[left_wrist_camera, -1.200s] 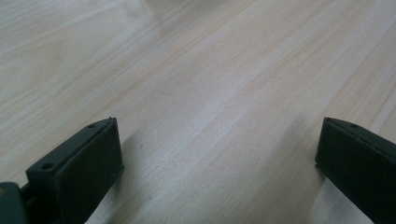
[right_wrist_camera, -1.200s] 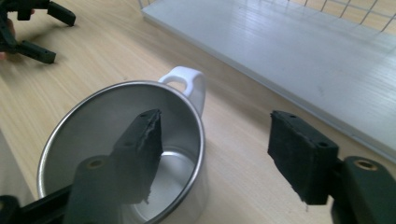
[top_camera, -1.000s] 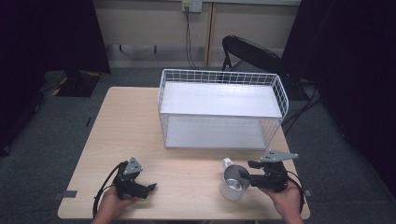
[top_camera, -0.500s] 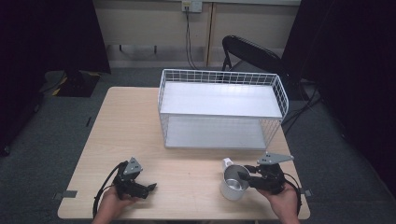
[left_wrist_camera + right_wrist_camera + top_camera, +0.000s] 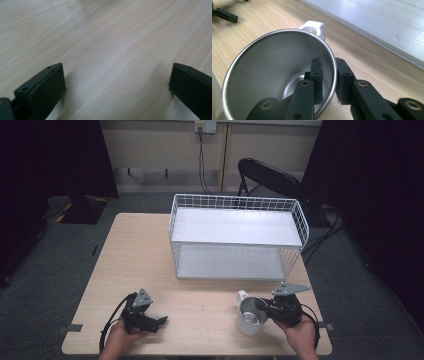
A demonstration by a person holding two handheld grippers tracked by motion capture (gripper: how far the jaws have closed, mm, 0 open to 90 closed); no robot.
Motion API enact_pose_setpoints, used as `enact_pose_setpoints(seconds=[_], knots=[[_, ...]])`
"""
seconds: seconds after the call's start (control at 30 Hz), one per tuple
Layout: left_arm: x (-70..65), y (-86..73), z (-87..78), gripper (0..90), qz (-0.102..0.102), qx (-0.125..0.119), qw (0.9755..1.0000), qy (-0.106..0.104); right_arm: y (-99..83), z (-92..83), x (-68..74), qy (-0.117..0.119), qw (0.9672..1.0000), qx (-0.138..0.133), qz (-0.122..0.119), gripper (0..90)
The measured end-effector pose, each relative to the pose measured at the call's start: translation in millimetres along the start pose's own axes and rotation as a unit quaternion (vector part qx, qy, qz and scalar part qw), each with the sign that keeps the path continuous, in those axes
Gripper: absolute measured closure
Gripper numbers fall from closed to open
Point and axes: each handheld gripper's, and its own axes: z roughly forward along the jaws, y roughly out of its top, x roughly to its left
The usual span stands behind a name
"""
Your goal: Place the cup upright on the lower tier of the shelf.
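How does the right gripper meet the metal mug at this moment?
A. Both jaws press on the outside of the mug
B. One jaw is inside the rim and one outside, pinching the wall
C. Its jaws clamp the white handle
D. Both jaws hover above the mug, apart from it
B: in the right gripper view, the right gripper has one jaw inside the metal mug and one outside, closed on its wall near the rim, away from the white handle.

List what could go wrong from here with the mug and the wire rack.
The right tool has just been closing and now pinches only the thin rim of the metal mug, one jaw inside and one outside; lifted, the mug may swing or slip. Its white handle points toward the wire rack and could catch the mesh. The left tool rests open on the table, too far off to steady it.
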Motion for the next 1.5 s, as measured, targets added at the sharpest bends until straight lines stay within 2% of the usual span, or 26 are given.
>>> enact_pose_setpoints(seconds=[0.37,0.73,0.9,1.5], knots=[[0.1,0.0,0.0,0.0,0.0,0.0,1.0,0.0,3.2,1.1,1.9,-0.006,0.9998,0.013,-0.016,81.4],[0.0,0.0,0.0,0.0,0.0,0.0,1.0,0.0,4.3,-0.6,4.0,-0.013,0.9995,0.009,-0.027,82.5],[0.0,0.0,0.0,0.0,0.0,0.0,1.0,0.0,5.9,-1.9,2.0,-0.012,0.9996,0.004,-0.023,82.5],[0.1,0.0,0.0,0.0,0.0,0.0,1.0,0.0,23.0,-4.6,-14.7,-0.035,0.9992,-0.018,-0.001,82.4]])
